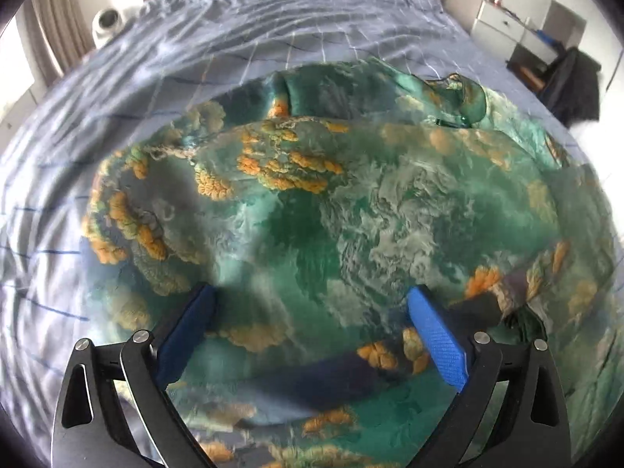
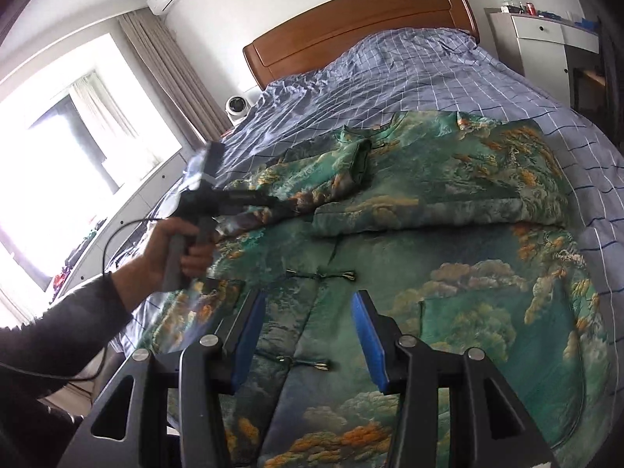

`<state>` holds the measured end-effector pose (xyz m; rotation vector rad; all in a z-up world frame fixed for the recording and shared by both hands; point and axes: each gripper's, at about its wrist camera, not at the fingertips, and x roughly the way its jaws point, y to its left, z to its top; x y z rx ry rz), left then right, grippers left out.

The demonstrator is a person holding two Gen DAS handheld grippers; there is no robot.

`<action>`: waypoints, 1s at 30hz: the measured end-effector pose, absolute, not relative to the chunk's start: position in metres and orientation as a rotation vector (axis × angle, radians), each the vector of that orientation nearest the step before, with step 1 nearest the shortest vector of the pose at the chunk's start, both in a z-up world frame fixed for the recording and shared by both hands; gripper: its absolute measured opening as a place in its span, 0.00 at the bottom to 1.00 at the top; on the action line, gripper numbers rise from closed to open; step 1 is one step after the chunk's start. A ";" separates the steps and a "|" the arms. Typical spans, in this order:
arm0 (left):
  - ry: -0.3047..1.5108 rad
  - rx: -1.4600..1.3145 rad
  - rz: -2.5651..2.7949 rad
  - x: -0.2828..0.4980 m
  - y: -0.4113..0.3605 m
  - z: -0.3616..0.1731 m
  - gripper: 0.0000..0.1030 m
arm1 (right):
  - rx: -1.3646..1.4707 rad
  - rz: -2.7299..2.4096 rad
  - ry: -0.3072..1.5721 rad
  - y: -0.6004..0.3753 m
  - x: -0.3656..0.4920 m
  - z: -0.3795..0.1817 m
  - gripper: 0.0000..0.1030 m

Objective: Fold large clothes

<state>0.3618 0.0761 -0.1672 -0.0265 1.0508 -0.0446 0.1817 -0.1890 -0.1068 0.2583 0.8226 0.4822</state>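
Note:
A large green padded jacket (image 2: pixel 448 273) with orange cloud patterns lies spread on the bed, front up, with knot buttons (image 2: pixel 319 275) down its middle. One sleeve (image 2: pixel 429 210) lies folded across the chest. My right gripper (image 2: pixel 308 296) hovers open over the lower front, with nothing between its blue pads (image 2: pixel 368 335). A hand (image 2: pixel 183 245) holds my left gripper (image 2: pixel 265 201) at the jacket's left sleeve. In the blurred left wrist view, my left gripper (image 1: pixel 312 292) stands wide open above the fabric (image 1: pixel 312 214), with nothing pinched.
The bed has a blue checked cover (image 2: pixel 409 74) and a wooden headboard (image 2: pixel 351 15). A white round device (image 2: pixel 237 107) sits at the bed's far left. A white cabinet (image 2: pixel 546 39) stands at the far right, and a bright window (image 2: pixel 78 136) is on the left.

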 end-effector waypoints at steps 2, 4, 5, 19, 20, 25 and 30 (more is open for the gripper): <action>1.022 -0.055 -0.065 0.342 0.073 -0.150 0.96 | 0.242 0.487 0.806 -0.187 0.176 -0.100 0.46; 0.994 -0.074 -0.099 0.319 0.073 -0.138 0.96 | 0.205 0.477 0.787 -0.187 0.169 -0.093 0.48; 0.981 -0.062 -0.121 0.297 0.070 -0.132 0.96 | 0.193 0.466 0.788 -0.188 0.168 -0.092 0.55; 0.990 0.183 -0.143 0.143 0.031 -0.174 0.96 | 0.142 0.180 0.945 -0.254 0.155 -0.136 0.59; 0.982 0.175 -0.132 0.142 0.031 -0.171 0.96 | 0.141 0.174 0.956 -0.253 0.150 -0.139 0.59; 0.998 0.091 -0.142 0.138 0.038 -0.164 0.96 | 0.147 0.181 0.959 -0.248 0.133 -0.145 0.59; 0.957 0.087 -0.104 0.120 0.044 -0.159 0.96 | 0.144 0.208 0.970 -0.236 0.129 -0.148 0.59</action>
